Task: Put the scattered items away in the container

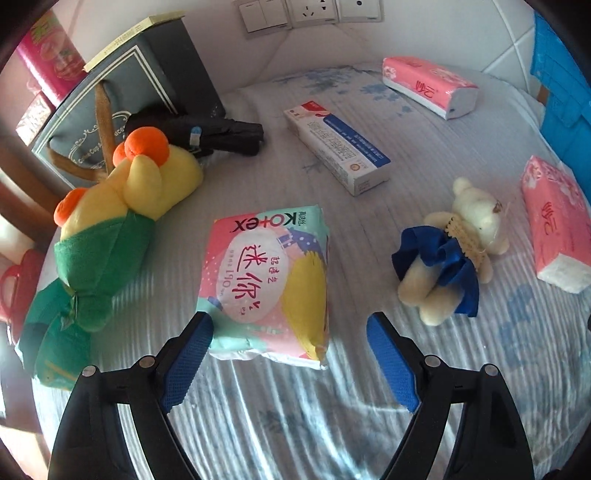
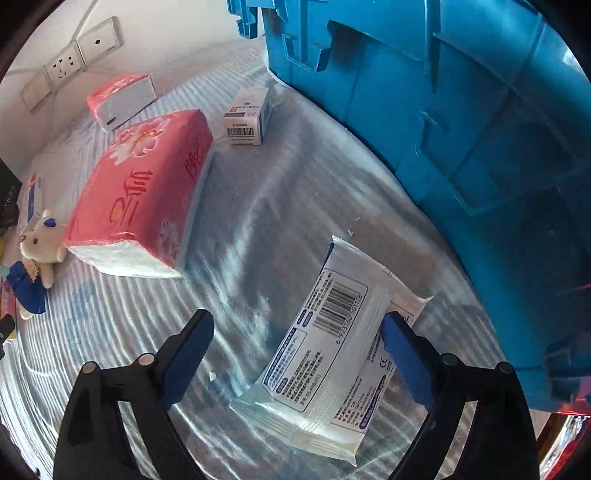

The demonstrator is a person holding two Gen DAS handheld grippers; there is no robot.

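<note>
In the left wrist view my left gripper [image 1: 290, 325] is open, just short of a pink Kotex pack [image 1: 267, 280] lying flat on the striped cloth. Around it lie a yellow plush toy in green [image 1: 110, 221], a small white bear in a blue dress [image 1: 452, 251], a long white-and-blue box [image 1: 338, 142], a black folded umbrella [image 1: 218, 133] and two pink tissue packs [image 1: 428, 85] [image 1: 557, 221]. In the right wrist view my right gripper [image 2: 297, 325] is open above a white wet-wipe pack [image 2: 328, 354], beside the blue plastic container [image 2: 461, 122].
A dark gift box [image 1: 122, 99] stands at the back left behind the plush toy. A small white carton [image 2: 247, 116] sits near the container's base, with a large pink tissue pack [image 2: 144, 192] left of it. Wall sockets [image 1: 310, 13] are behind the table.
</note>
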